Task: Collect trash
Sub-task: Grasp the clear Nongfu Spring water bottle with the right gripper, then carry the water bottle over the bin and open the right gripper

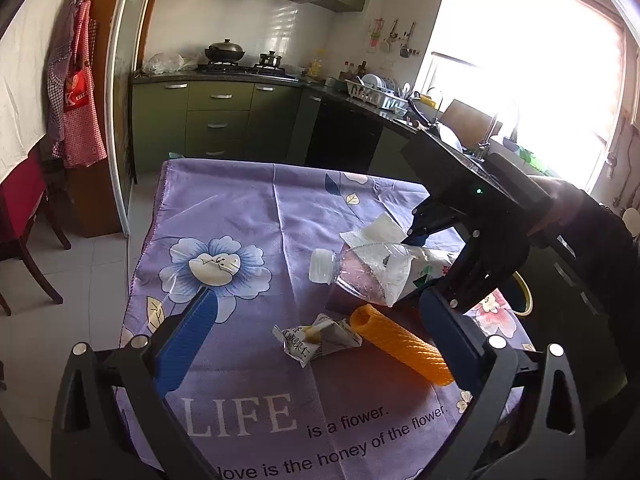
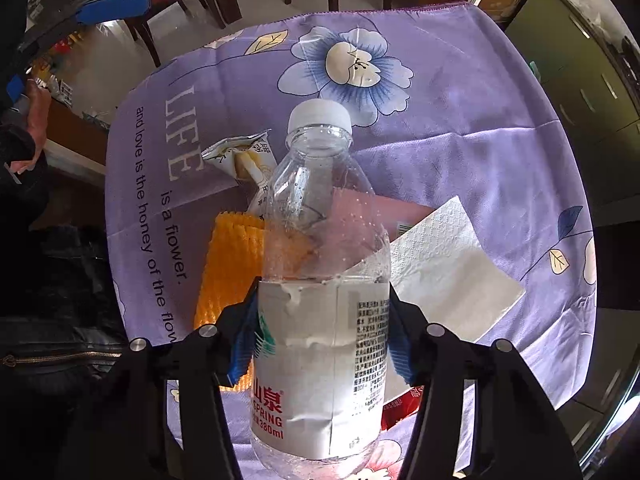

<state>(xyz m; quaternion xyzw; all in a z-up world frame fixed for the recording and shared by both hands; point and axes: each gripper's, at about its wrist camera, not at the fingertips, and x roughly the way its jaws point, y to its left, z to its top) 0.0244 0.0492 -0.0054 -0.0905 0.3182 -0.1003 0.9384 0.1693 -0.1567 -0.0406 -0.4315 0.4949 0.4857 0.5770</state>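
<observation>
A clear plastic bottle (image 2: 320, 240) with a white cap and a white label is tilted above the purple flowered cloth (image 2: 460, 120). My right gripper (image 2: 322, 340) is shut on it, its blue pads pressing both sides of the label. In the left wrist view the bottle (image 1: 360, 272) hangs cap-left from the right gripper (image 1: 424, 264). On the cloth below lie an orange foam net sleeve (image 1: 404, 344), a crumpled snack wrapper (image 1: 316, 340) and a white napkin (image 1: 380, 232). My left gripper (image 1: 318, 296) stands open in front of this litter, holding nothing.
A pink flat pack (image 2: 400, 208) and a red packet (image 2: 400, 404) lie under the bottle. A yellow-rimmed round container (image 1: 526, 296) sits off the table's right edge. Wooden chairs (image 1: 24, 232) stand left of the table. Green kitchen cabinets (image 1: 216, 120) lie beyond the table.
</observation>
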